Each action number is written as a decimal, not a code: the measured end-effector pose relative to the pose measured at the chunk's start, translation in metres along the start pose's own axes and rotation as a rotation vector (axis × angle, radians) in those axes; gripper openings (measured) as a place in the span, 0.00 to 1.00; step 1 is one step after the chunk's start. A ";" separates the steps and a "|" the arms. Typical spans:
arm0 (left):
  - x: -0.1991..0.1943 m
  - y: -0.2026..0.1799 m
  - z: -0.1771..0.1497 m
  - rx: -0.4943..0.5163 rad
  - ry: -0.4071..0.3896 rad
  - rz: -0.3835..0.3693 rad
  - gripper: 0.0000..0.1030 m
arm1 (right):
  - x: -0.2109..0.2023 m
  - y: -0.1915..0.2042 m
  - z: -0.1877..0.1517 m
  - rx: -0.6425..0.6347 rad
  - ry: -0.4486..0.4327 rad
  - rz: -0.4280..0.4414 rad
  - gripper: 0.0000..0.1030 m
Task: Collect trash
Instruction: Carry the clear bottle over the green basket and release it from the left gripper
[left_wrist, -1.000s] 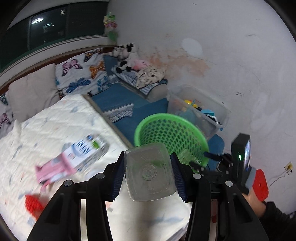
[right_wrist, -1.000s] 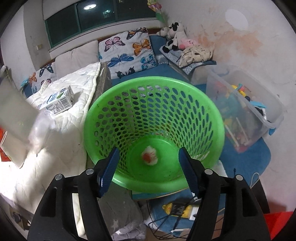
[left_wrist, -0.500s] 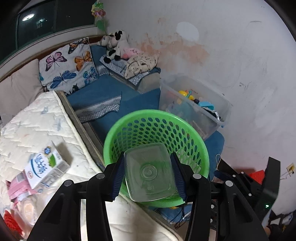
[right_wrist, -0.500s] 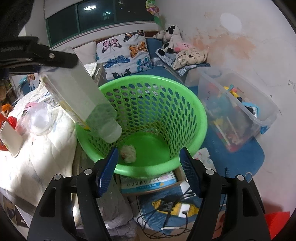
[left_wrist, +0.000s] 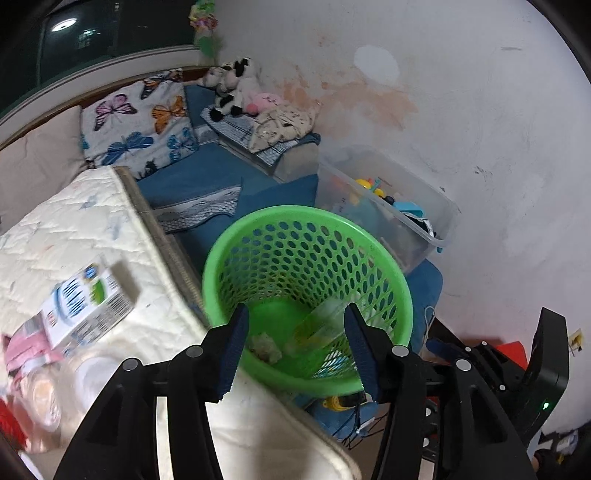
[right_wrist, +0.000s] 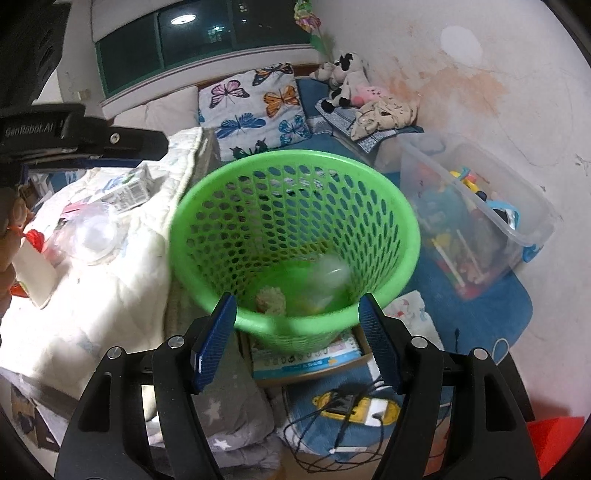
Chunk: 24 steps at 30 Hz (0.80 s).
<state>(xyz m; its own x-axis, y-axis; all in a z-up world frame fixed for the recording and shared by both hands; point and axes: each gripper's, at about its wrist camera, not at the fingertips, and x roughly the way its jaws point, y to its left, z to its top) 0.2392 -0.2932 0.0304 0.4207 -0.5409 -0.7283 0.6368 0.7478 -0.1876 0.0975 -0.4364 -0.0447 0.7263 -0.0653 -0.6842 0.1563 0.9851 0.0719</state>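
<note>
1. The step in hand is the drop: the left gripper (left_wrist: 295, 347) has just been opening its jaws, and nothing sits between them now. The clear plastic bottle (left_wrist: 317, 328) lies blurred inside the green basket (left_wrist: 236, 243), beyond the open jaws and below their line, next to a crumpled wad (left_wrist: 264, 345) on the basket floor.

2. The right gripper (right_wrist: 297, 339) hangs with jaws wide and empty; the basket's near rim shows between its fingertips, the bottle (right_wrist: 330, 273) and wad (right_wrist: 271, 299) further ahead.

3. More trash waits on the quilted mattress (left_wrist: 74, 229), off to the left of both pairs of jaws: a milk carton (left_wrist: 88, 302), a pink wrapper (left_wrist: 22, 350), and a clear plastic lid (right_wrist: 94, 236). A red thing beside them is too blurred to name.

4. The next move, as I judge it, calls for a swing to the left, away from the basket, and a level approach to the carton across its narrow faces, since the soft quilt will give under any push.

5. The room: a stained white wall, a butterfly pillow (right_wrist: 255, 107), plush toys (right_wrist: 347, 81) on a blue cover, and a clear toy bin (right_wrist: 476, 206) right of the basket. Below the right jaws lie cables and a yellow power strip (right_wrist: 354, 406); the basket stands on a book in a box.
</note>
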 end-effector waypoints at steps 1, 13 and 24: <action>-0.006 0.003 -0.004 -0.006 -0.007 0.004 0.51 | -0.002 0.004 0.000 -0.004 -0.001 0.006 0.68; -0.080 0.053 -0.061 -0.102 -0.097 0.173 0.60 | -0.016 0.047 -0.007 -0.038 -0.005 0.081 0.70; -0.146 0.129 -0.099 -0.238 -0.178 0.406 0.63 | -0.020 0.091 -0.005 -0.097 -0.013 0.142 0.71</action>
<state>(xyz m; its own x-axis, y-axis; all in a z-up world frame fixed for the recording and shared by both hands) 0.1960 -0.0790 0.0473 0.7209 -0.2302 -0.6537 0.2429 0.9673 -0.0727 0.0939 -0.3444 -0.0278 0.7452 0.0738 -0.6628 -0.0131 0.9953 0.0961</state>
